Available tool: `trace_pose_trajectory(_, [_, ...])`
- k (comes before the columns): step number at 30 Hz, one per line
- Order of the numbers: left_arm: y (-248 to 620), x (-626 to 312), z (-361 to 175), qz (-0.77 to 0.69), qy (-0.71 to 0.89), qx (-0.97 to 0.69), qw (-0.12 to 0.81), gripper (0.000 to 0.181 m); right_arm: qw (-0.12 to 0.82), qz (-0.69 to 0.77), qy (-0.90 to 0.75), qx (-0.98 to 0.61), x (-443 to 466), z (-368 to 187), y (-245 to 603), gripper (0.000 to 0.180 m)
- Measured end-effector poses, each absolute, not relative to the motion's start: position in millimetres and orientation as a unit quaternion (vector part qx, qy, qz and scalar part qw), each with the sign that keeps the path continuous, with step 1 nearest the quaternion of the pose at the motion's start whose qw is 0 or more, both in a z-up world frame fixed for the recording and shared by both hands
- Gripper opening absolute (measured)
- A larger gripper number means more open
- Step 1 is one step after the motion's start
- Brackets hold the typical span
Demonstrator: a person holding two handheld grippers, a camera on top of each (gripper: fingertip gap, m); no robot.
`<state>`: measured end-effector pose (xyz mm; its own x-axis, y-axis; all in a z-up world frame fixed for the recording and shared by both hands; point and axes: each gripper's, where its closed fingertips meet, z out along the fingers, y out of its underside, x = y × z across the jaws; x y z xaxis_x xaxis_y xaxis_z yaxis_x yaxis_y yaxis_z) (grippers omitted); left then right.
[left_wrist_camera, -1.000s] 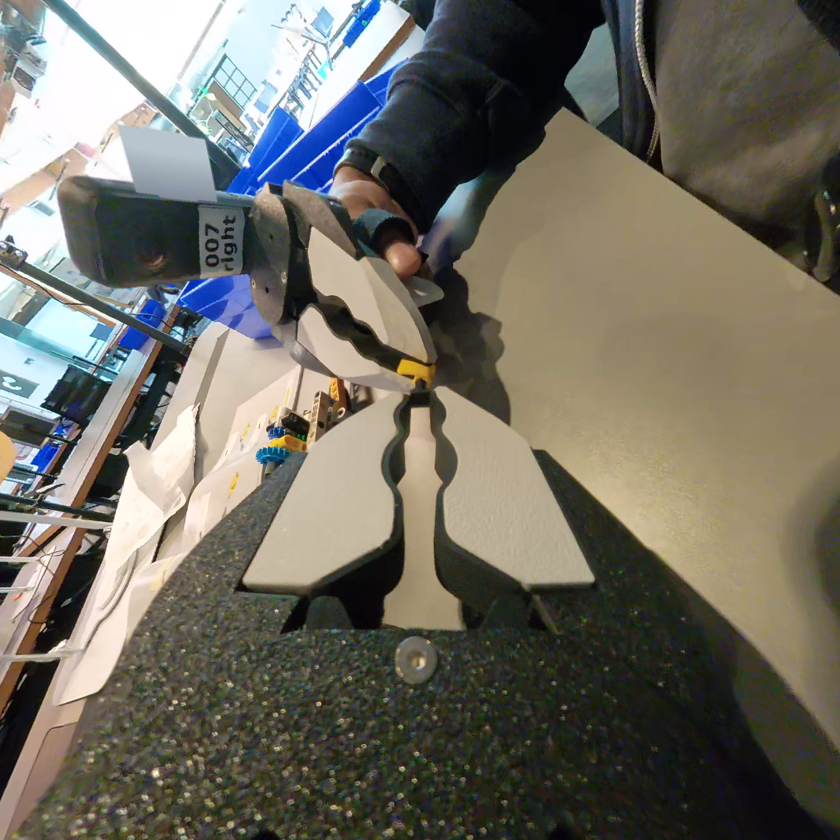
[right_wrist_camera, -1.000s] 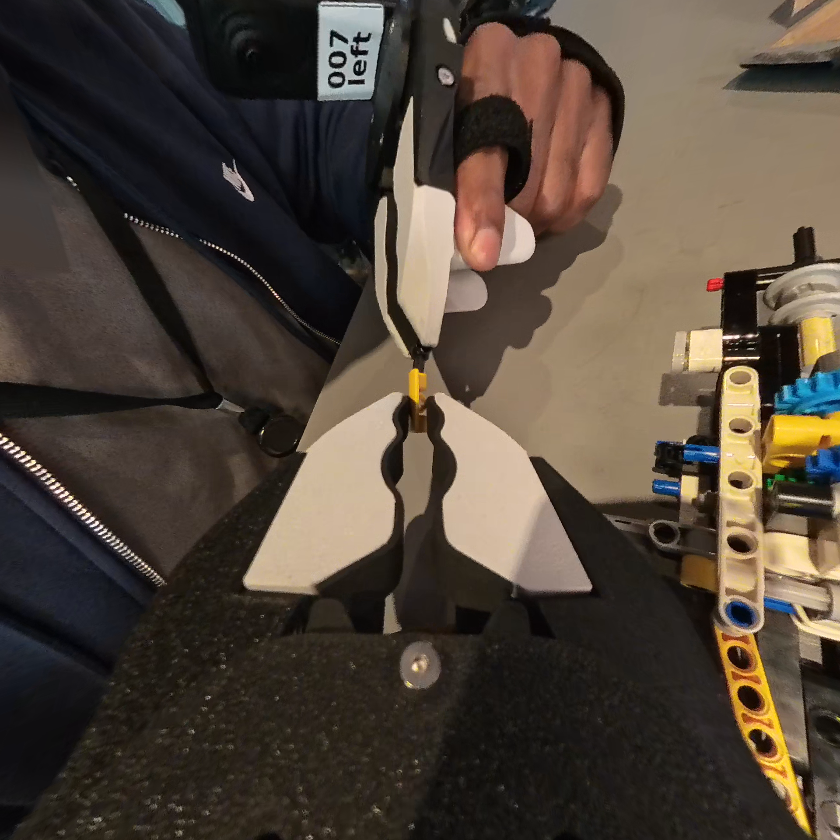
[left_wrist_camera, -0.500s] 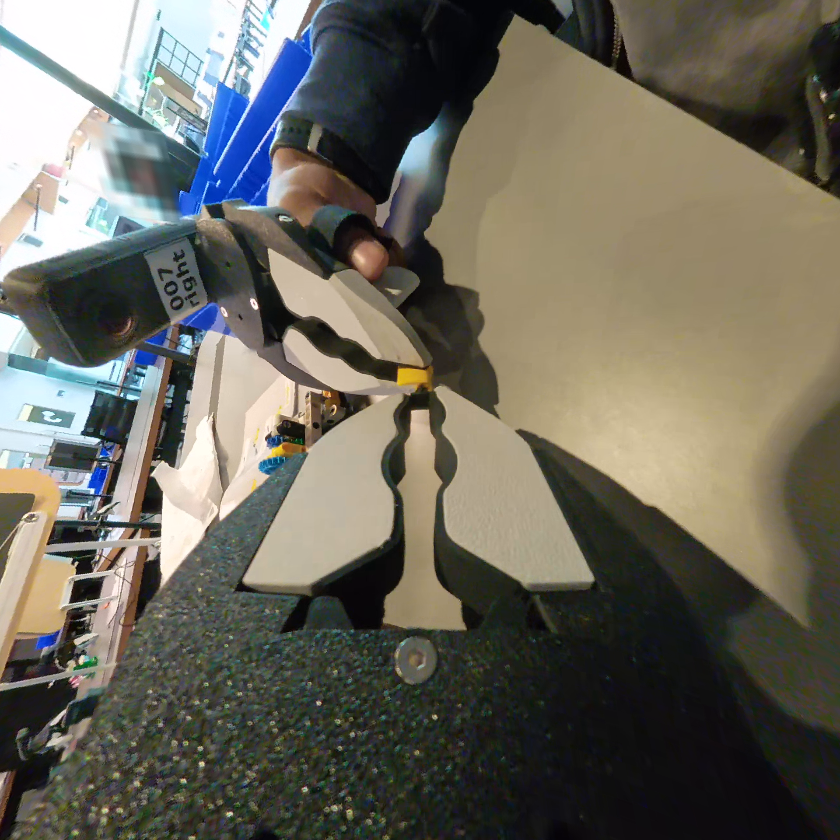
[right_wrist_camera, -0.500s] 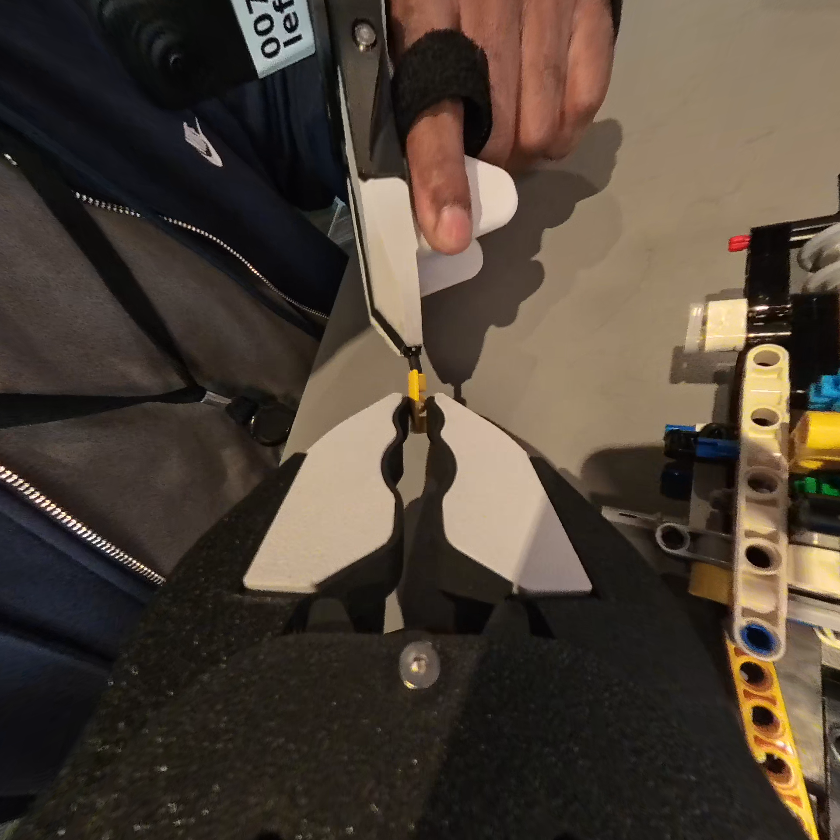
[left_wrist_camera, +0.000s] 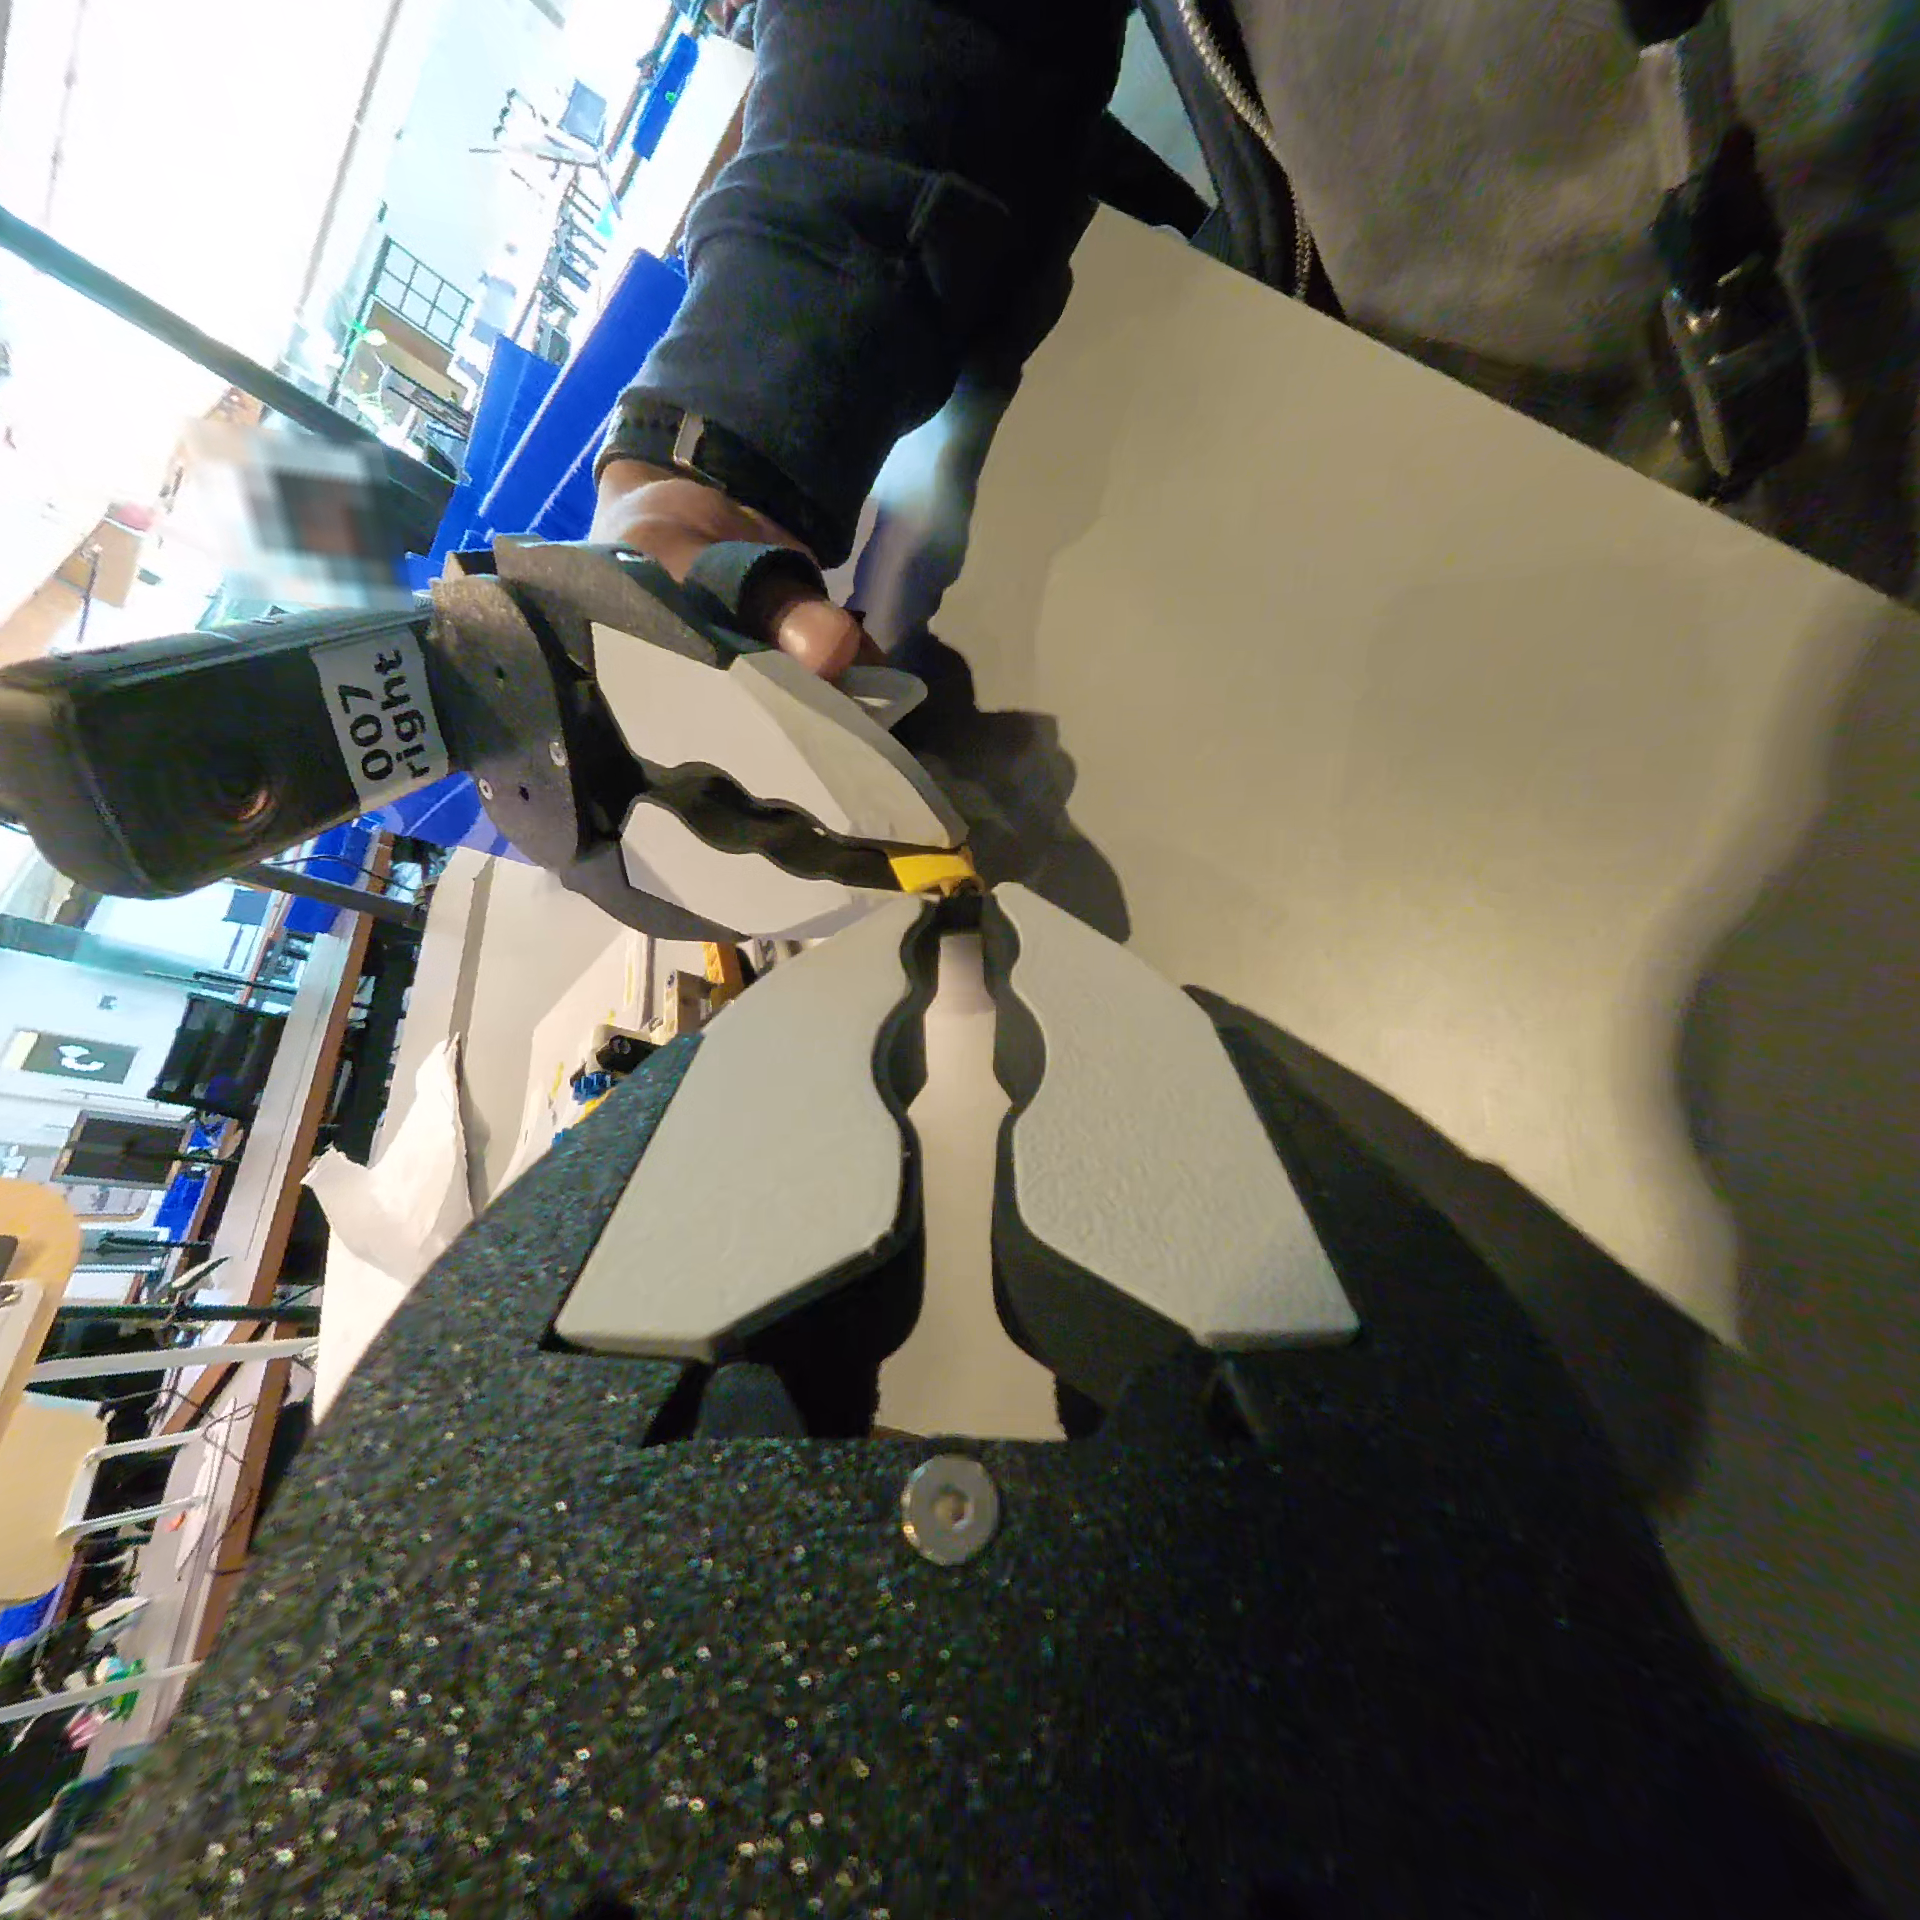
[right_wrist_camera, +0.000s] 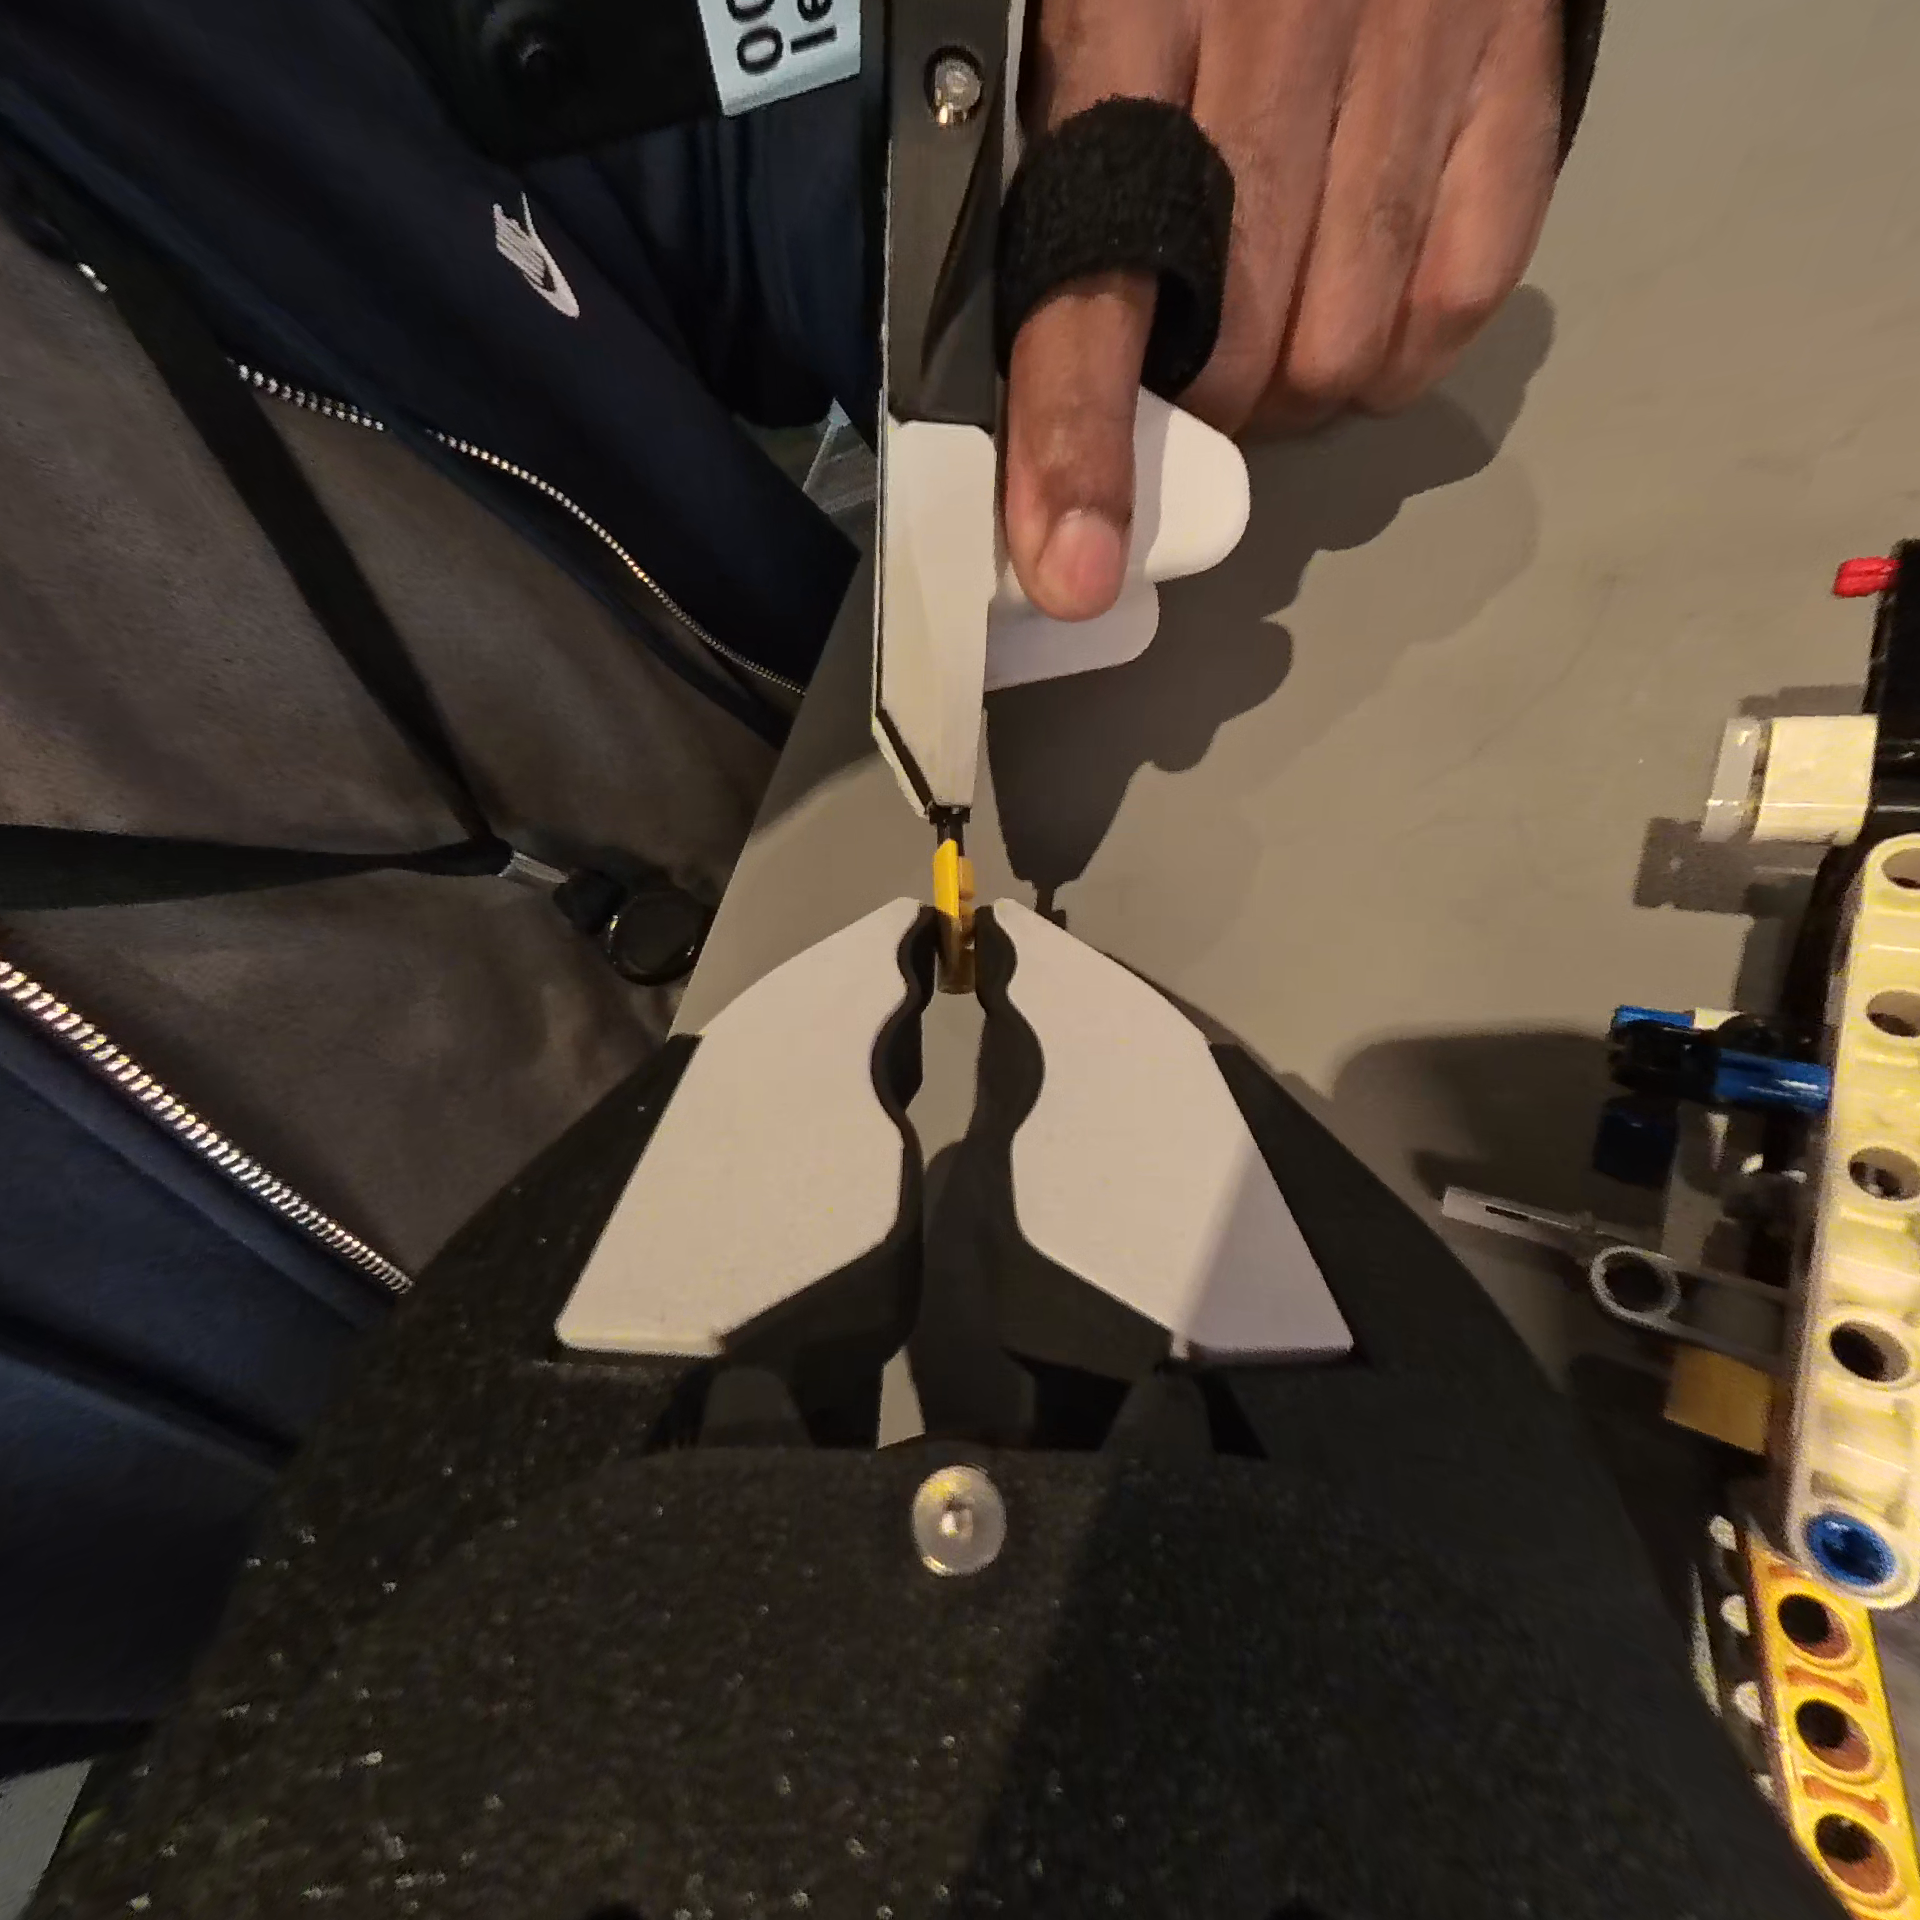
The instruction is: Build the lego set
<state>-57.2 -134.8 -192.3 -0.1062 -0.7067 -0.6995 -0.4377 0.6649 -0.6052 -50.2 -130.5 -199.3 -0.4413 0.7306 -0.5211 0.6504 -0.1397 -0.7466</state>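
My right gripper [right_wrist_camera: 957, 920] is shut on a small yellow Lego piece [right_wrist_camera: 948, 891] that sticks out past its tips. My left gripper [right_wrist_camera: 948, 802] comes down from above, edge-on, shut on a small black pin [right_wrist_camera: 951, 828] that meets the top of the yellow piece. In the left wrist view my left gripper [left_wrist_camera: 961, 912] points up and the right gripper [left_wrist_camera: 948, 857] comes in from the left, tip to tip with it, the yellow piece [left_wrist_camera: 925, 865] between its fingers. Both are held above the grey table [right_wrist_camera: 1455, 831].
The partly built Lego model [right_wrist_camera: 1860, 1195], with a cream holed beam, blue pins and a yellow beam [right_wrist_camera: 1829, 1704], stands at the right edge. It also shows in the left wrist view [left_wrist_camera: 623, 1049], beside white papers [left_wrist_camera: 395, 1195]. The person's jacket [right_wrist_camera: 312, 831] fills the left. Less than 4 cm separates the two grippers' tips.
Both grippers stayed tip to tip on the yellow piece. The left gripper has drawn closer to the right camera and the pair has tilted; the model has slid toward the right edge of the right wrist view.
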Motion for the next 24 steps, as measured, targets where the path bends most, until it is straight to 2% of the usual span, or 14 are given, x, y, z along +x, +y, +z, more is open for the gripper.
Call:
trace_pose_trajectory(14, [-116,-58,-180,-0.082,0.674,-0.411,0.608,0.008,0.066,0.576,-0.599,-0.552,-53,-187,-112,0.007])
trace_pose_trajectory(24, [-114,-57,-178,-0.089,0.662,-0.415,0.617,0.008,0.085,0.581,-0.596,-0.547,-51,-184,-111,0.007])
